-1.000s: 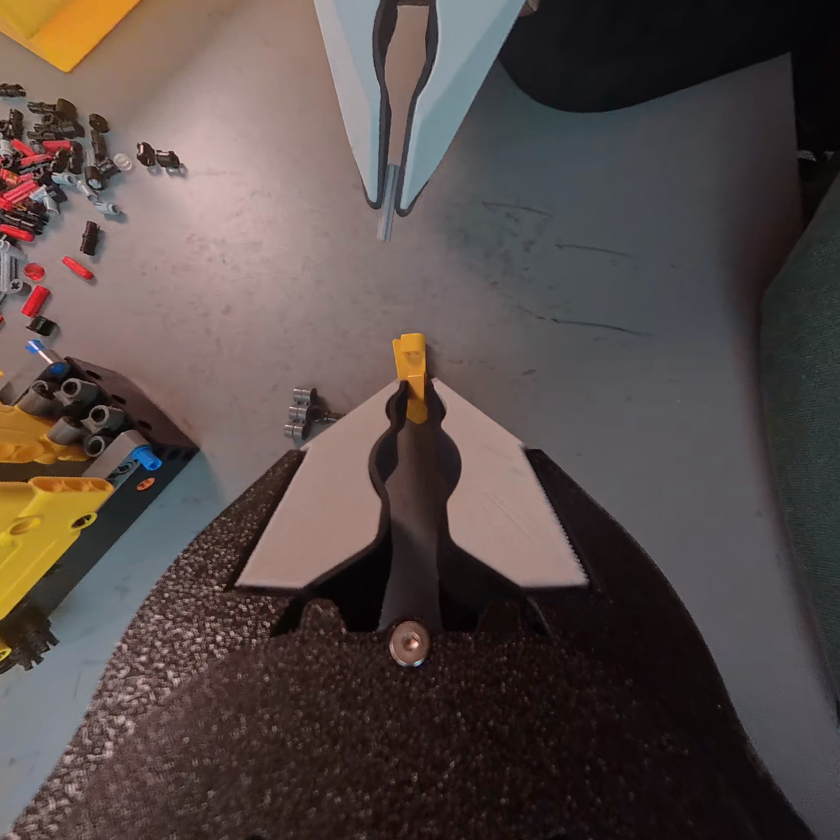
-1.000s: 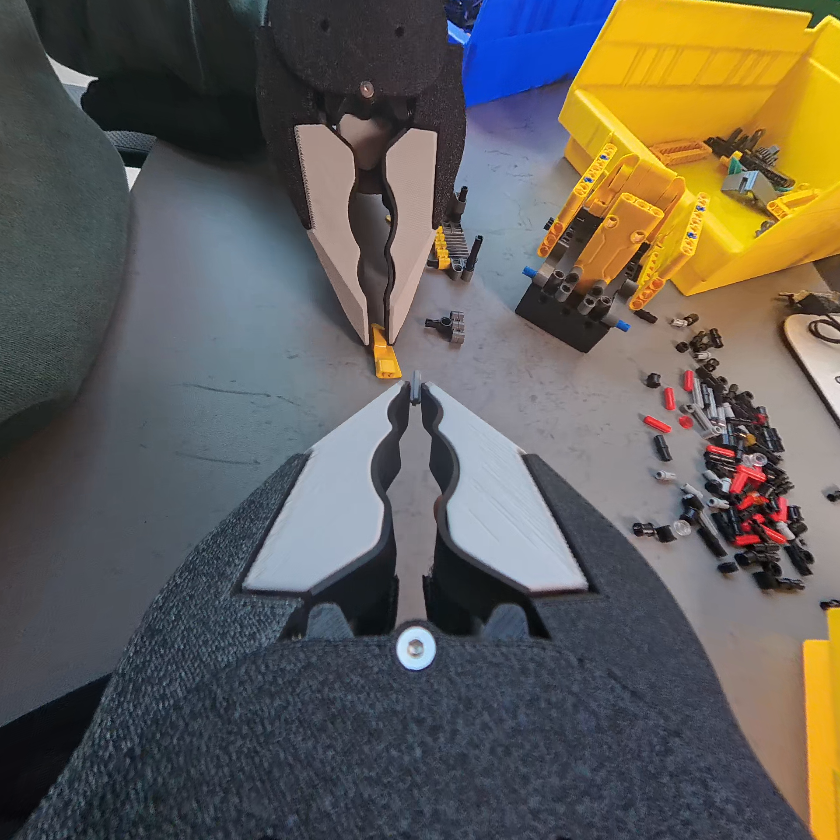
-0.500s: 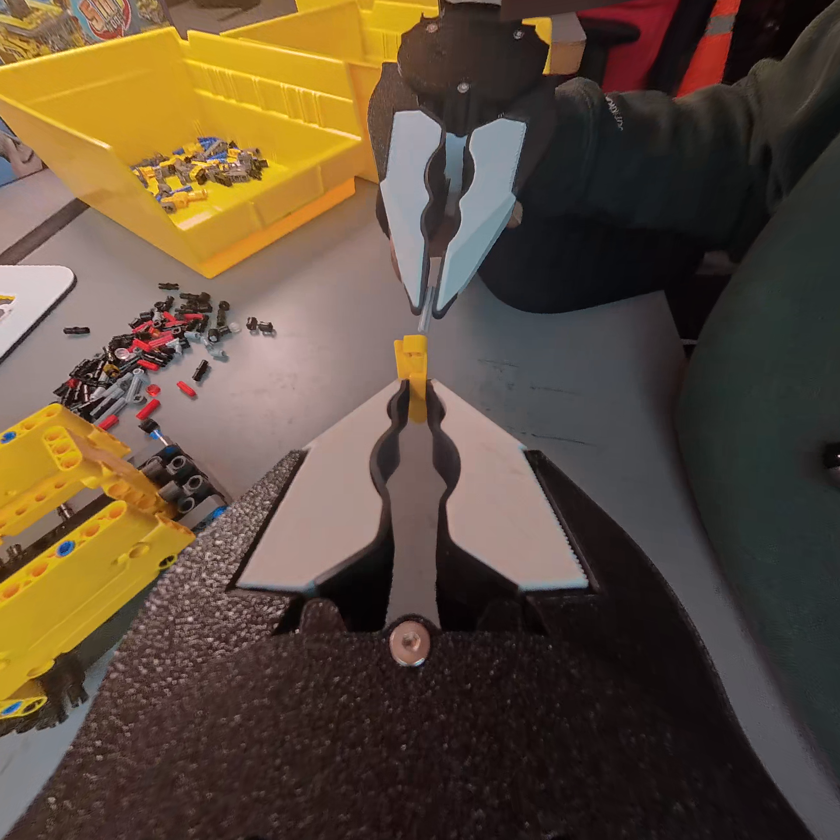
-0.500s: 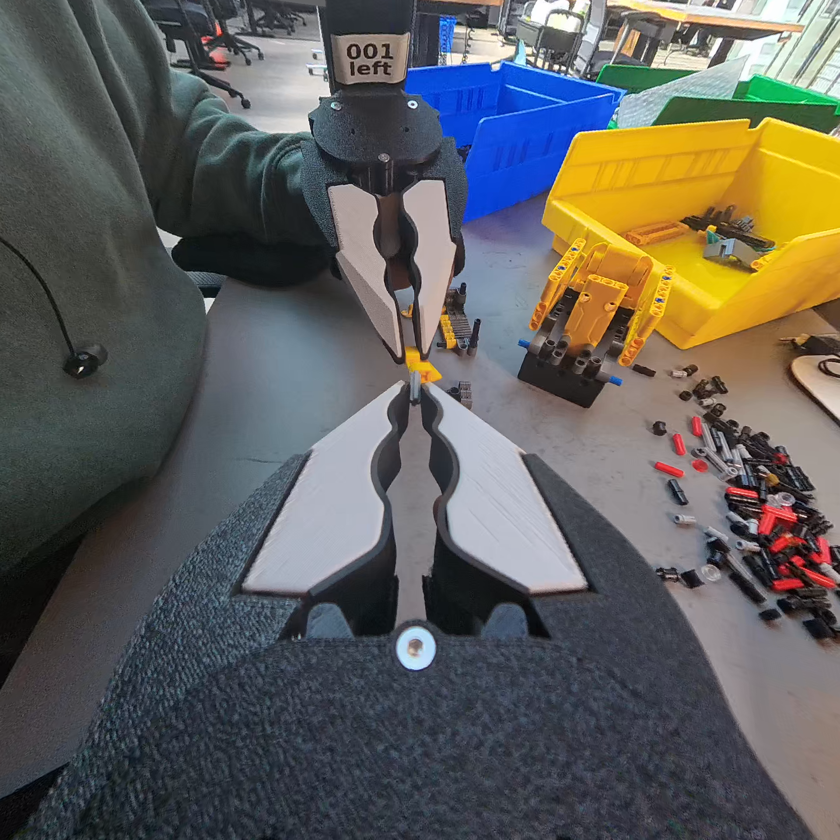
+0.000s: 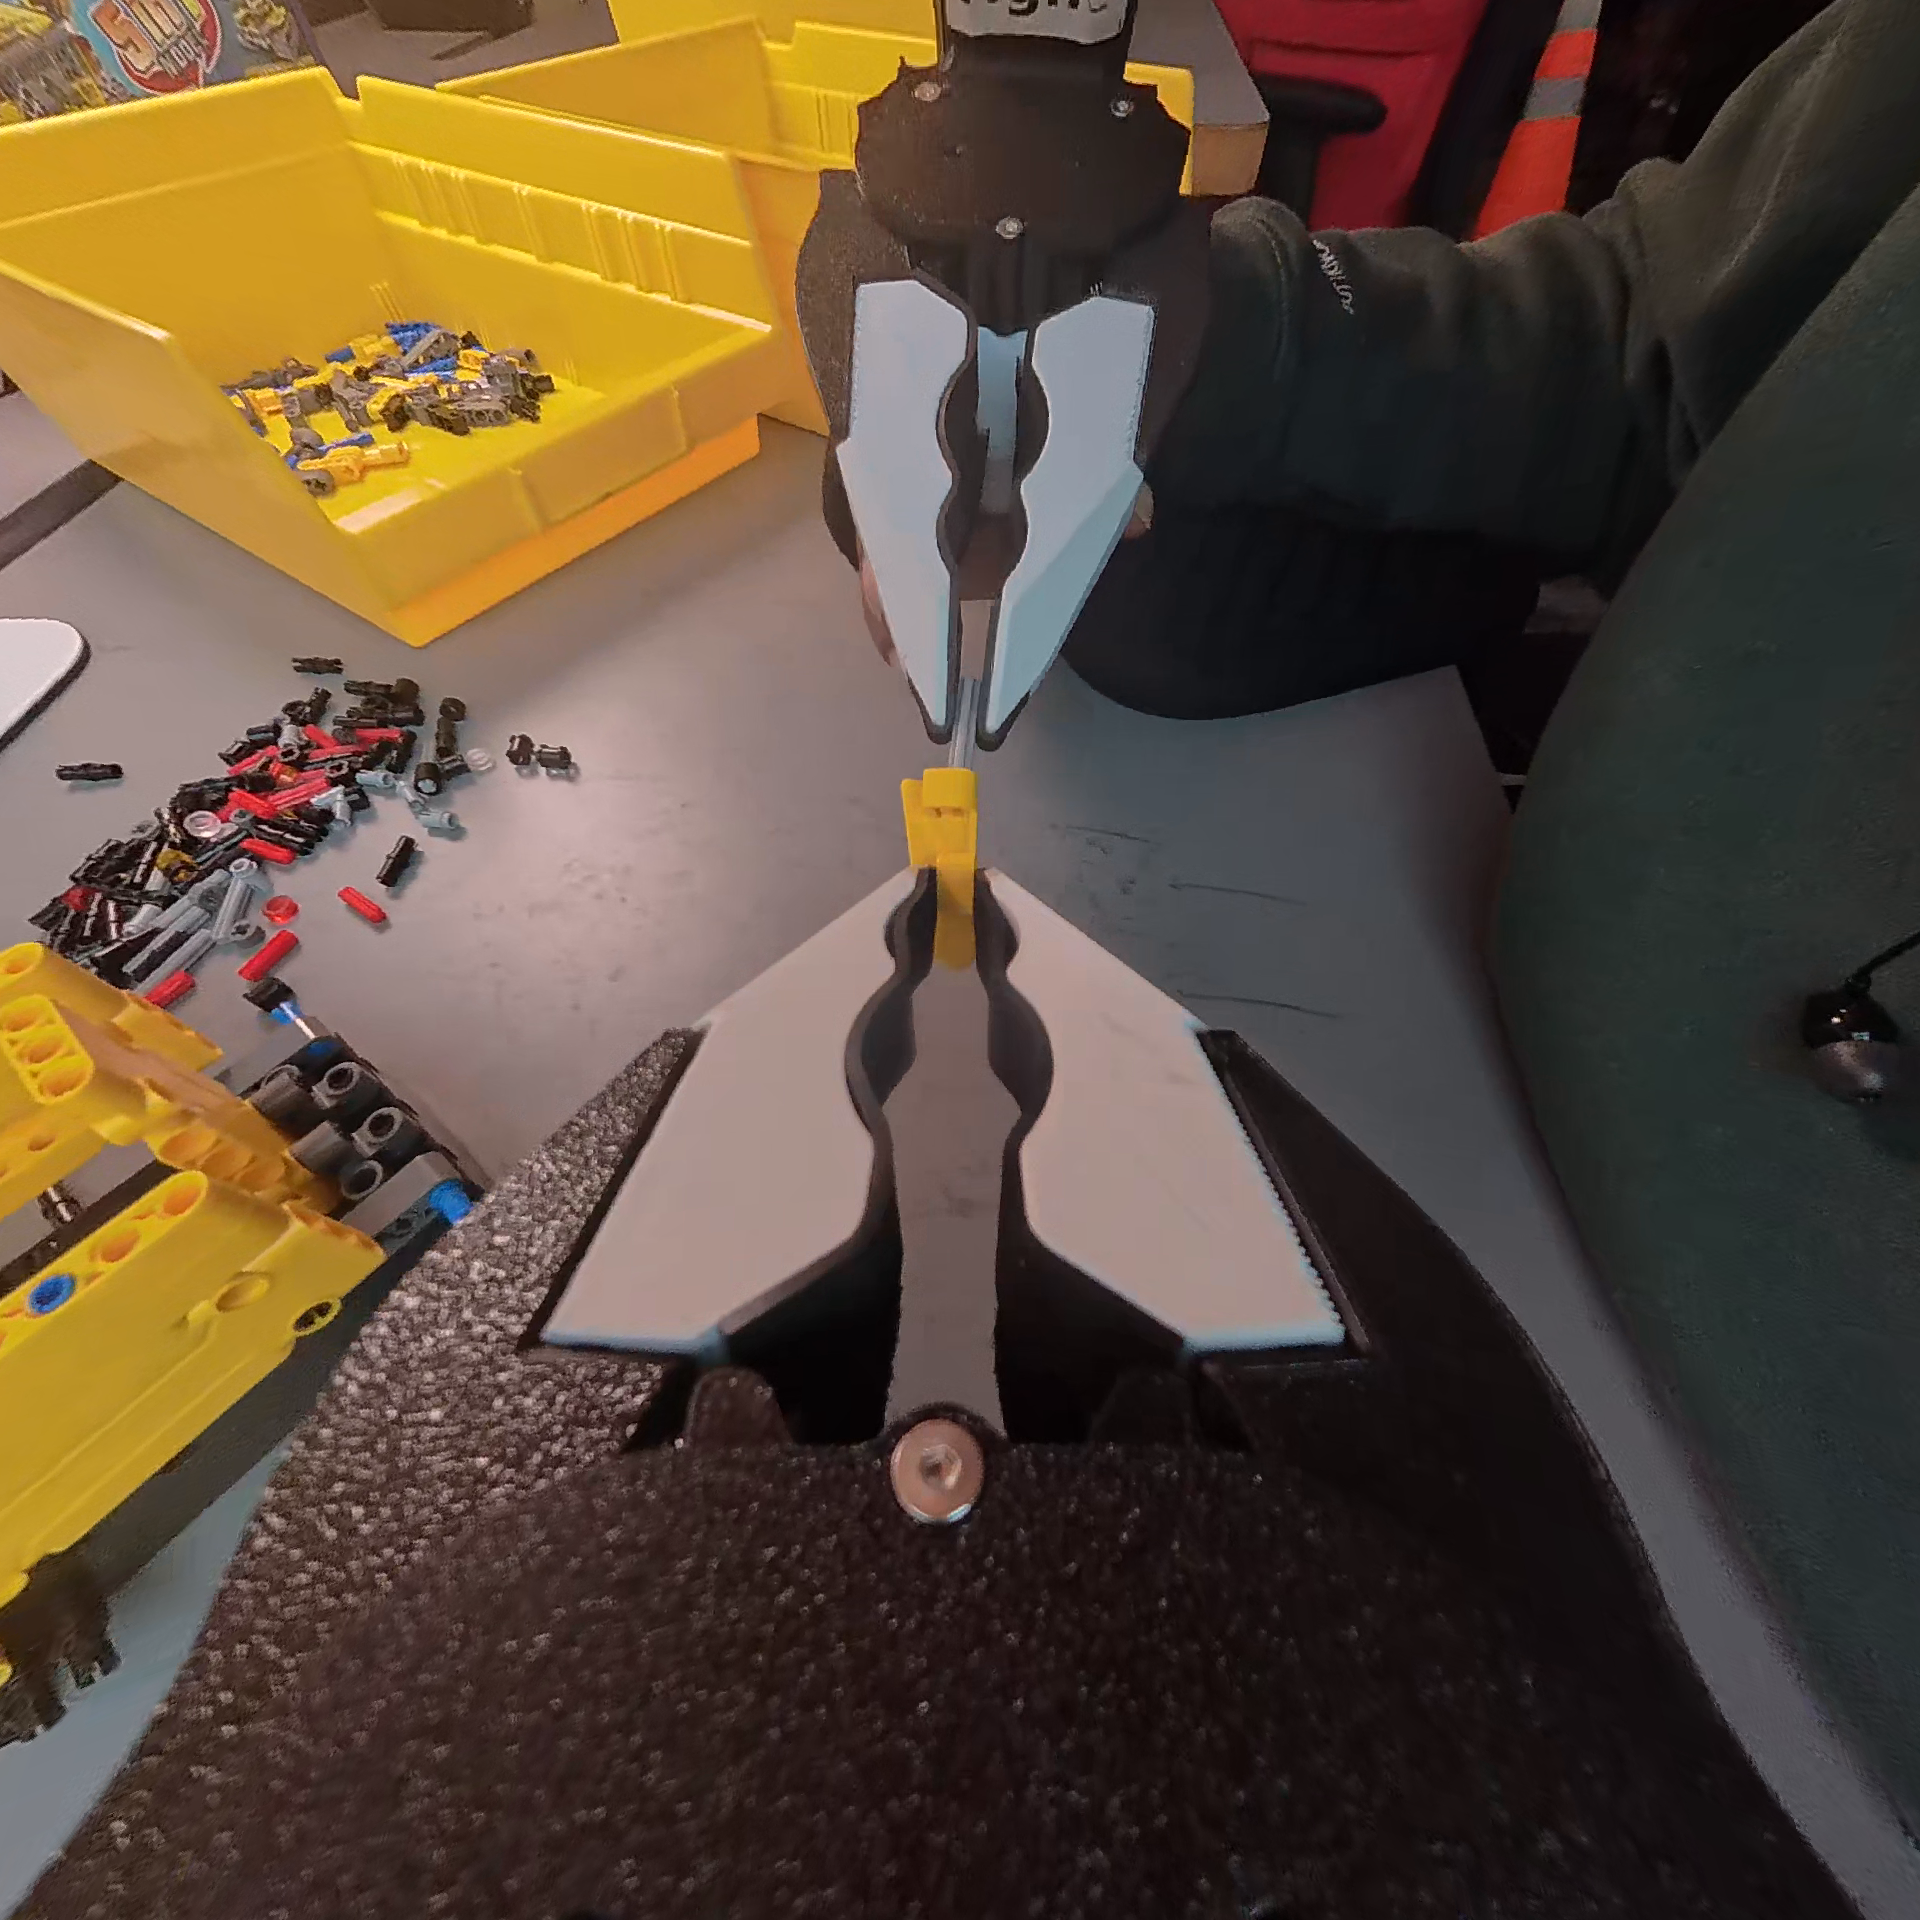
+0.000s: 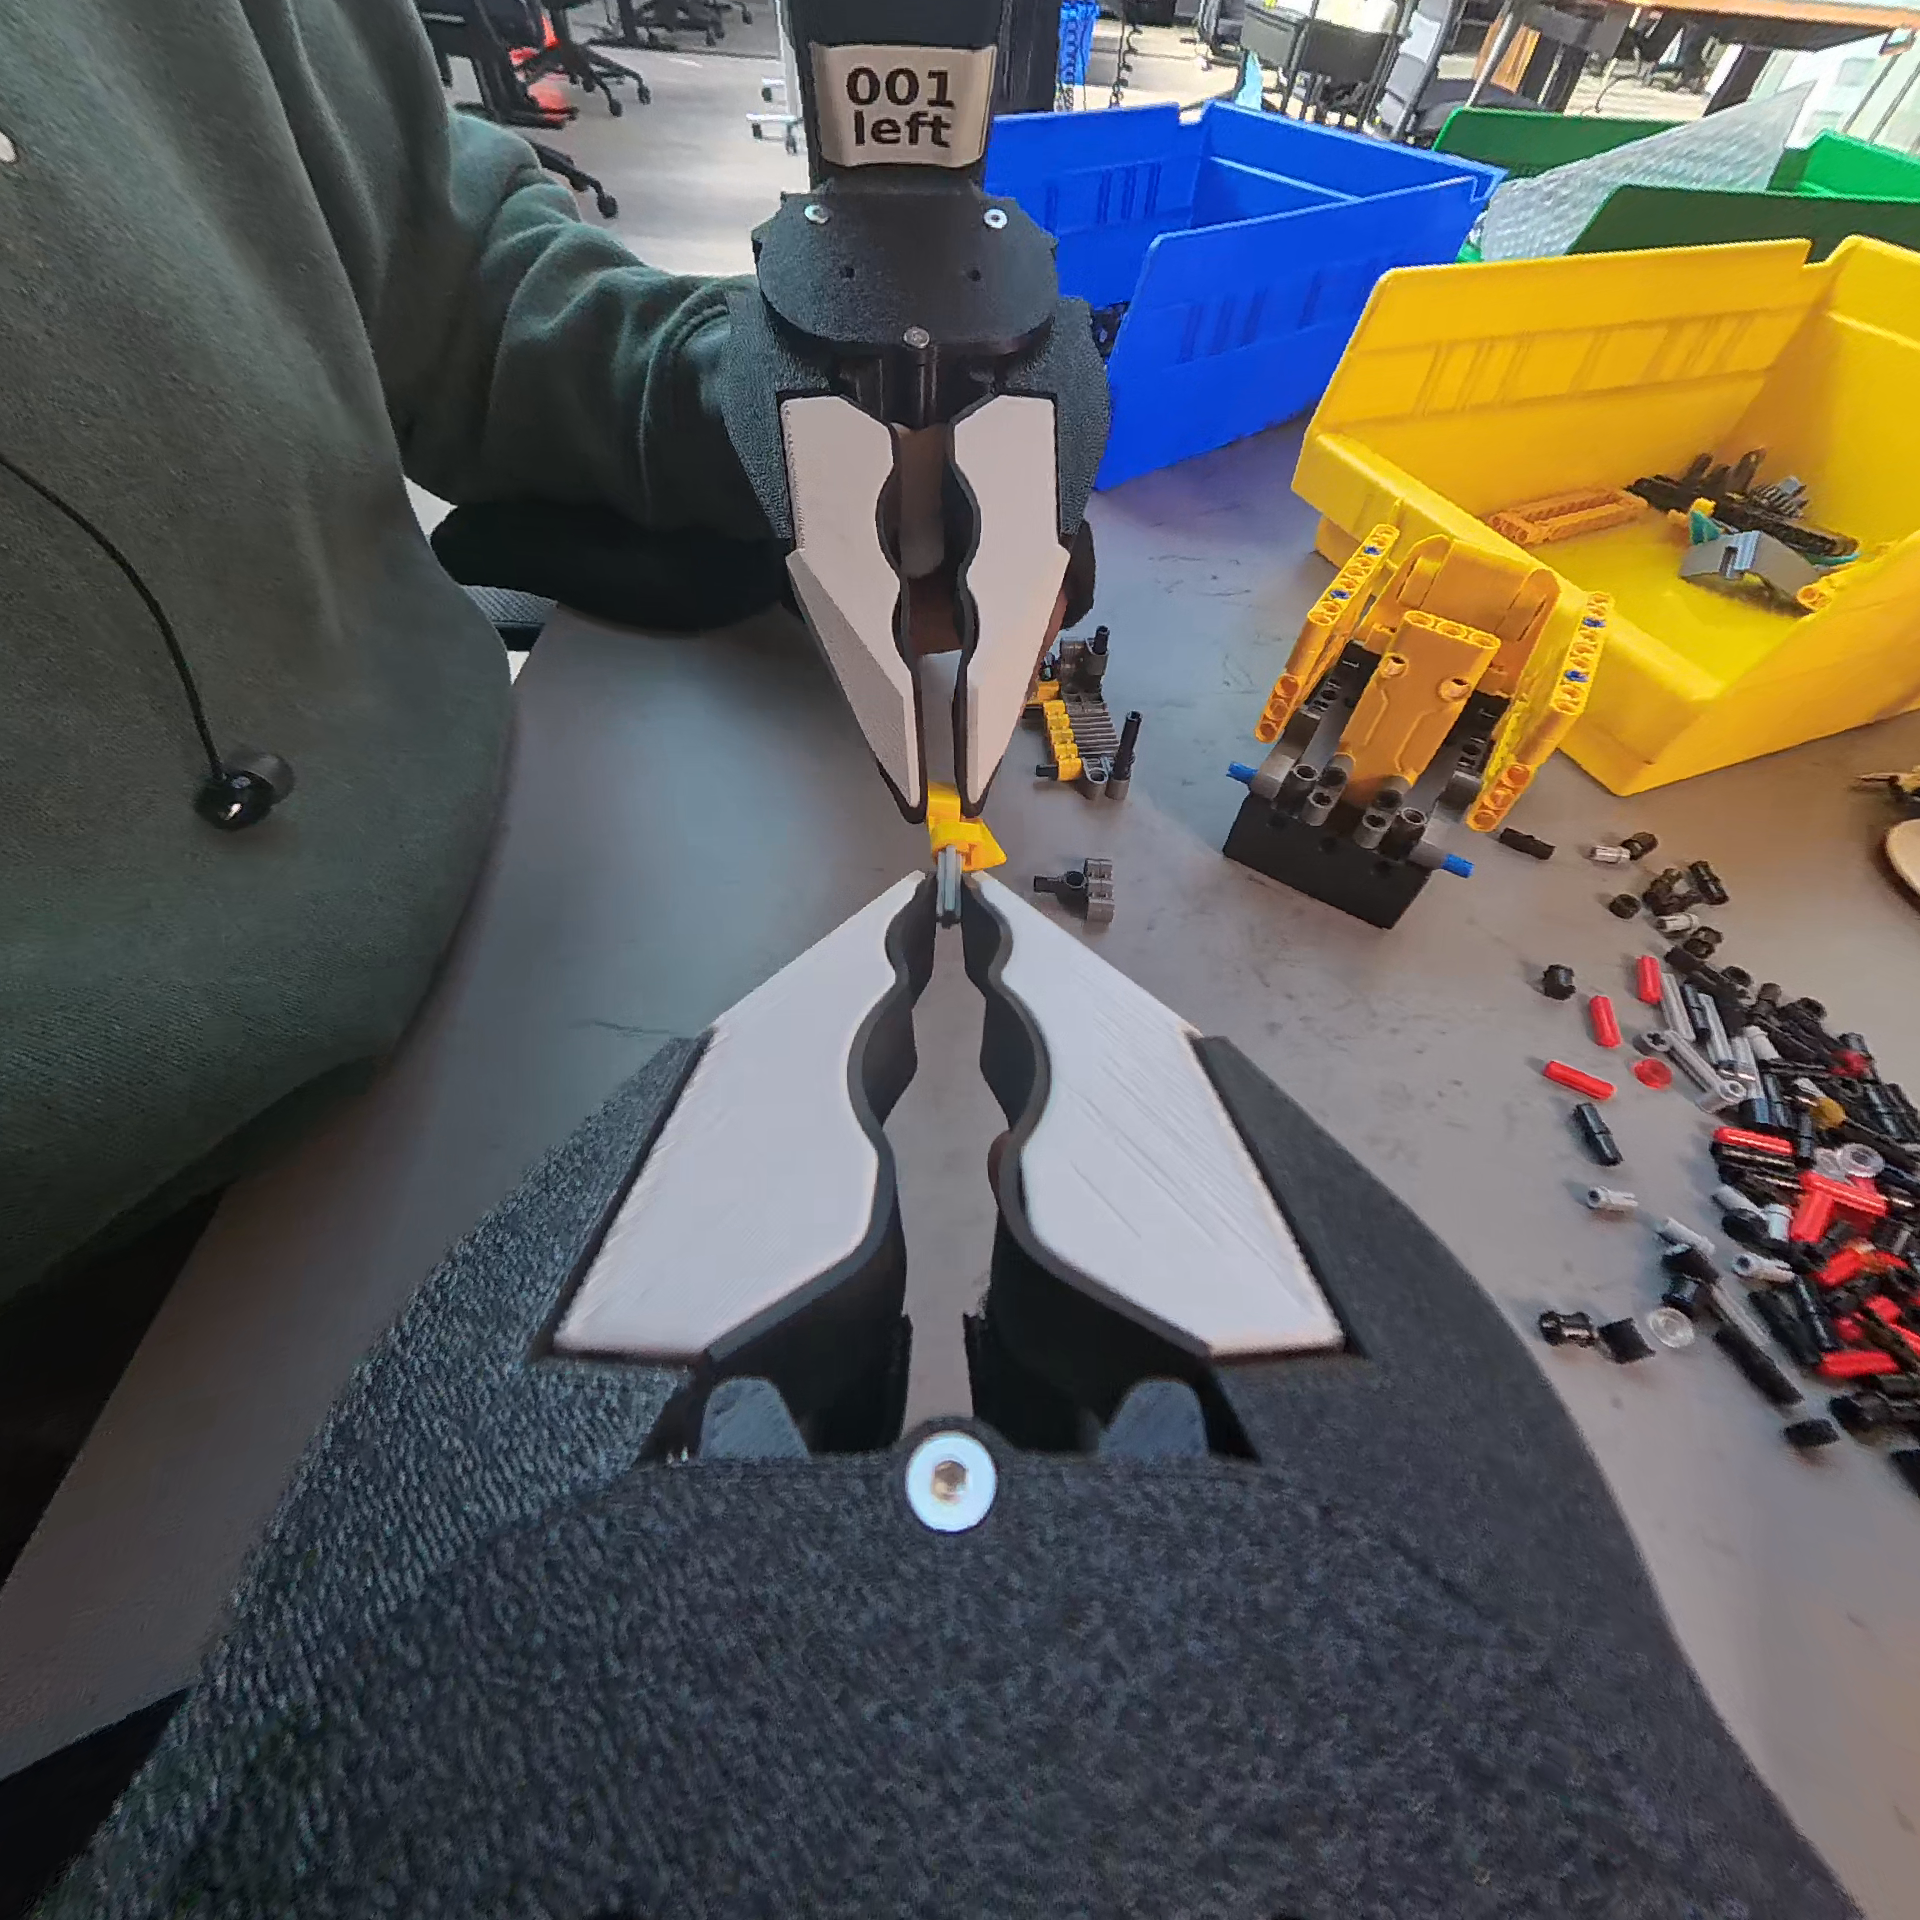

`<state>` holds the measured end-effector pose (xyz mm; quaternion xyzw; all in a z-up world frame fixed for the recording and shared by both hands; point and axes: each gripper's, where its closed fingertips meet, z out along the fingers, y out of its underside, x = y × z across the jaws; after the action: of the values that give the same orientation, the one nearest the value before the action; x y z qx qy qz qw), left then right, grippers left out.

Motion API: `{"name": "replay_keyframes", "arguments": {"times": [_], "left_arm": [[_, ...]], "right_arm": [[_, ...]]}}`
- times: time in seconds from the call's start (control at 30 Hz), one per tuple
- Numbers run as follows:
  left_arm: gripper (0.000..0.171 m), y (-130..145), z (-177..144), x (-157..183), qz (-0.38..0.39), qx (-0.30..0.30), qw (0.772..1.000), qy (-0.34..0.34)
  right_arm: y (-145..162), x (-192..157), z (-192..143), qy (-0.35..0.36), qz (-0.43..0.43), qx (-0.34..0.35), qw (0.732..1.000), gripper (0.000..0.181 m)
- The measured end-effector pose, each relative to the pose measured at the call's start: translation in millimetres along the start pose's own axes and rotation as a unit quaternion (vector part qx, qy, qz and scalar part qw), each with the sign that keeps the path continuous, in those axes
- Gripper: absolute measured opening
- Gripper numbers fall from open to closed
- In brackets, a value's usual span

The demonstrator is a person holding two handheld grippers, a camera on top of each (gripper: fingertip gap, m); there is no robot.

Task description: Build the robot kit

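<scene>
My left gripper (image 5: pixel 943 883) is shut on a small yellow connector piece (image 5: pixel 940 831) and holds it up above the grey table (image 5: pixel 644 883). My right gripper (image 6: pixel 943 883) is shut on a thin grey axle pin (image 6: pixel 947 894). The two grippers point at each other, tip to tip. The pin's end meets the yellow piece (image 6: pixel 961 831). In the left wrist view the right gripper (image 5: pixel 964 727) hangs over the yellow piece with the pin (image 5: pixel 966 717) between its tips. In the right wrist view the left gripper (image 6: pixel 943 805) comes down from above.
A pile of small red, black and grey pins (image 6: pixel 1787 1174) lies on the table. A yellow and black brick model (image 6: pixel 1403 717) stands by a yellow bin (image 6: pixel 1558 416). A blue bin (image 6: pixel 1226 260) stands behind. A person's green sleeve (image 6: pixel 260 520) is at the left.
Both grippers have lifted and tilted up from the table and closed in on each other. The pin's tip, apart from the yellow piece a second ago, now meets it.
</scene>
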<state>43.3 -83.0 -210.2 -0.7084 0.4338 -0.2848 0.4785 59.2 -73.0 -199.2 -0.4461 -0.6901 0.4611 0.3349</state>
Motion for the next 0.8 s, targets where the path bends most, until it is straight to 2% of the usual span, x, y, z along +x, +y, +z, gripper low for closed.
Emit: {"name": "replay_keyframes", "arguments": {"times": [0.13,0.37,0.63,0.8], "left_arm": [[0.006,4.7,1.6,2.0,0.0,-0.012,1.0,0.006],[0.005,2.2,1.5,6.7,-0.022,0.003,0.999,0.028],[0.005,11.1,4.7,14.4,0.001,-0.027,0.999,0.038],[0.005,11.4,4.5,14.8,0.003,-0.029,0.999,0.037]], "right_arm": [[3.0,-2.1,2.0,0.003,-0.015,-0.014,1.0,0.003],[1.0,-6.1,1.0,-0.006,-0.018,-0.014,1.0,0.003],[12.7,-14.9,4.4,-0.023,-0.029,-0.055,0.998,0.003],[12.8,-15.6,5.2,-0.025,-0.03,-0.055,0.998,0.003]]}}
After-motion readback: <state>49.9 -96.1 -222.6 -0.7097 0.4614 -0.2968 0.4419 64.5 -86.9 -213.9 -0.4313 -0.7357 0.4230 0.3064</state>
